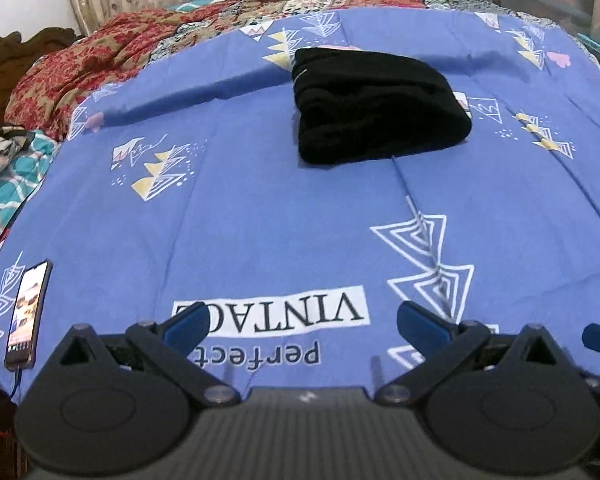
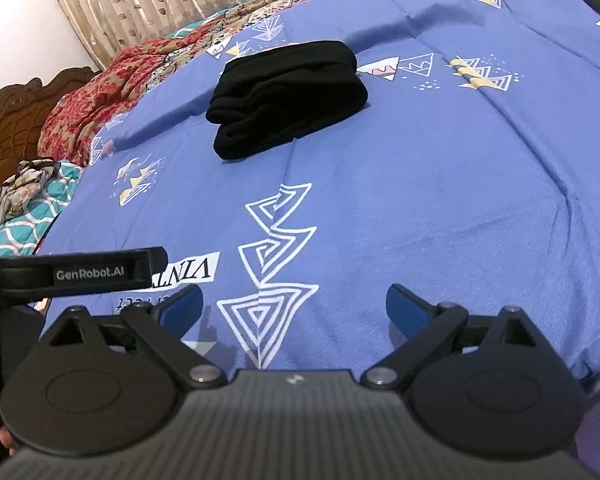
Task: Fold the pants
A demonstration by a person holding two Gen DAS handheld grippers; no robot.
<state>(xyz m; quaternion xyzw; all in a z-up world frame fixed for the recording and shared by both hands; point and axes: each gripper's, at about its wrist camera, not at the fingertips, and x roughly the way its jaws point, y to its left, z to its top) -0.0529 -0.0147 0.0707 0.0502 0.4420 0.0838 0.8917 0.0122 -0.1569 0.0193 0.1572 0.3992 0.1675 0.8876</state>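
The black pants [image 1: 376, 108] lie folded in a thick compact stack on the blue patterned bedsheet [image 1: 280, 220], far from both grippers. They also show in the right wrist view [image 2: 288, 96]. My left gripper [image 1: 304, 326] is open and empty, low over the near part of the bed above the "VINTAGE" print. My right gripper [image 2: 294, 308] is open and empty, also near the bed's front. The left gripper's body [image 2: 80, 270] shows at the left of the right wrist view.
A phone [image 1: 28, 316] on a cable lies at the sheet's near left edge. A red floral blanket [image 1: 72, 76] is bunched at the back left. A wooden headboard [image 2: 8, 120] and a curtain [image 2: 160, 0] stand behind. A teal cloth [image 1: 8, 200] lies left.
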